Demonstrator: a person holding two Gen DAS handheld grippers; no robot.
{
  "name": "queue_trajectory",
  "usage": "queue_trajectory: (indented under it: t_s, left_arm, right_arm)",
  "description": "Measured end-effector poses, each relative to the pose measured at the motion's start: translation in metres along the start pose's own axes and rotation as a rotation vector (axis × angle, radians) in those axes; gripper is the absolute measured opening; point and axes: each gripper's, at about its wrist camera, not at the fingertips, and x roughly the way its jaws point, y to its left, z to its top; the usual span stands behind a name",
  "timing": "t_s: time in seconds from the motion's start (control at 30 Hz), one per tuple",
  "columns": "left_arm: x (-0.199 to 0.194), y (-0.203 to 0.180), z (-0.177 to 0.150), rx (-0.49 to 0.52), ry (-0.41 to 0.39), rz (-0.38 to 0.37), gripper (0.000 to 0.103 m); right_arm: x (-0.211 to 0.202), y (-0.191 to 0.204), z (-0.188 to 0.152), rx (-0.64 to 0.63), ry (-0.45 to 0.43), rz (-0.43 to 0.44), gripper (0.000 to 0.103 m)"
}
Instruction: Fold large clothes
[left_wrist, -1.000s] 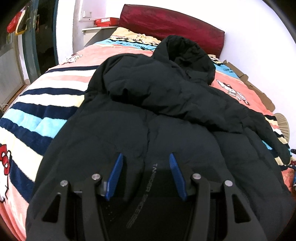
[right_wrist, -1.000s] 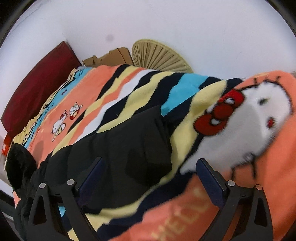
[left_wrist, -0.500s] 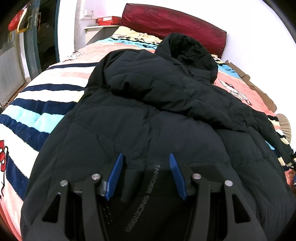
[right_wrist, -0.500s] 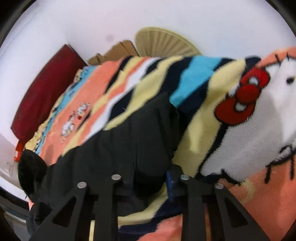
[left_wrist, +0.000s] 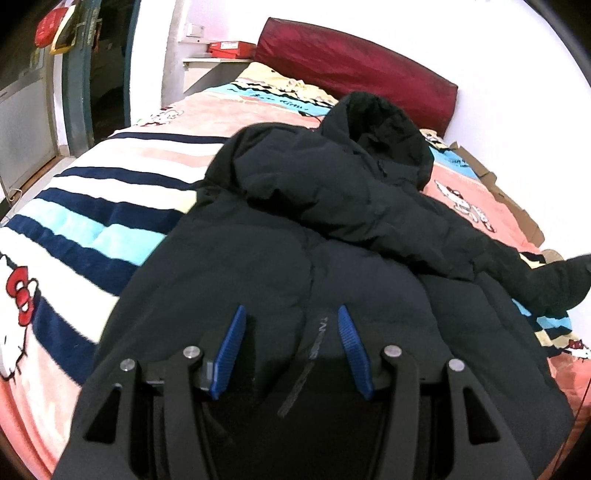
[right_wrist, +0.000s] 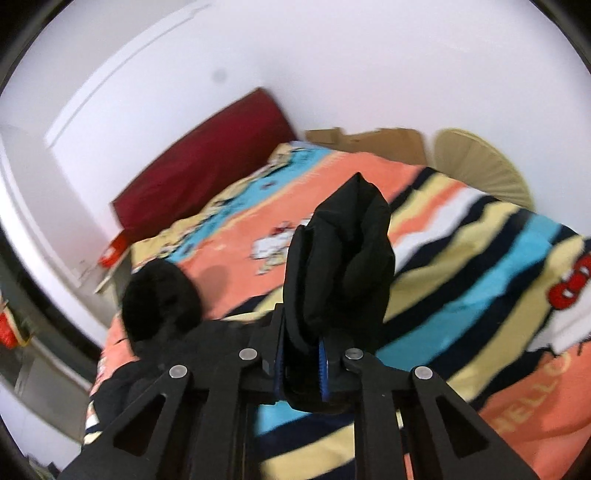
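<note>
A black padded jacket (left_wrist: 295, 236) lies spread across the bed (left_wrist: 110, 206), on a striped blanket with cartoon cats (left_wrist: 85, 236), its hood (left_wrist: 384, 122) towards the dark red headboard (left_wrist: 354, 66). In the left wrist view the left hand-held gripper (left_wrist: 291, 343) hangs low over the jacket's near hem, its blue pads (left_wrist: 231, 350) standing apart with only jacket fabric showing behind the gap; whether the tips touch the cloth cannot be made out, since the gripper's own black frame blocks the bottom of the picture and merges with the dark fabric. Grey lettering on the jacket runs between the pads, half covered and unreadable. One sleeve is folded across the chest; at the right edge a dark sleeve end (left_wrist: 569, 280) rises clear of the blanket, cut off by the frame. The right wrist view shows why: the right hand-held gripper (right_wrist: 301, 365) is clamped tight on that sleeve cuff (right_wrist: 343, 266), which bulges upward in front of the lens and hides part of the blanket behind it. This view is blurred, so the cuff's detail is lost. Only slivers of the blue pads (right_wrist: 323, 369) show beside the pinched cloth. Cardboard (right_wrist: 369, 142) and a pale fan (right_wrist: 480, 166) sit by the wall beyond the bed.
</note>
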Motion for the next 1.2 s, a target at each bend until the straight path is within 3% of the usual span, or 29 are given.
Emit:
queue_trajectory:
  t_s: [0.37, 0.73, 0.93, 1.2]
  left_arm:
    - [-0.036, 0.022, 0.002, -0.023, -0.063, 0.008, 0.051]
    - [-0.063, 0.041, 0.011, -0.019, -0.133, 0.06, 0.051]
    - [-0.081, 0.063, 0.013, -0.046, -0.171, 0.095, 0.051]
    - [-0.09, 0.084, 0.014, -0.075, -0.18, 0.136, 0.051]
  right_arm:
    - [-0.002, 0.146, -0.025, -0.178, 0.075, 0.241, 0.014]
    - [0.038, 0.294, -0.094, -0.368, 0.219, 0.416, 0.014]
    - [0.08, 0.345, -0.151, -0.444, 0.319, 0.448, 0.014]
    - [0.134, 0.373, -0.237, -0.544, 0.47, 0.37, 0.01]
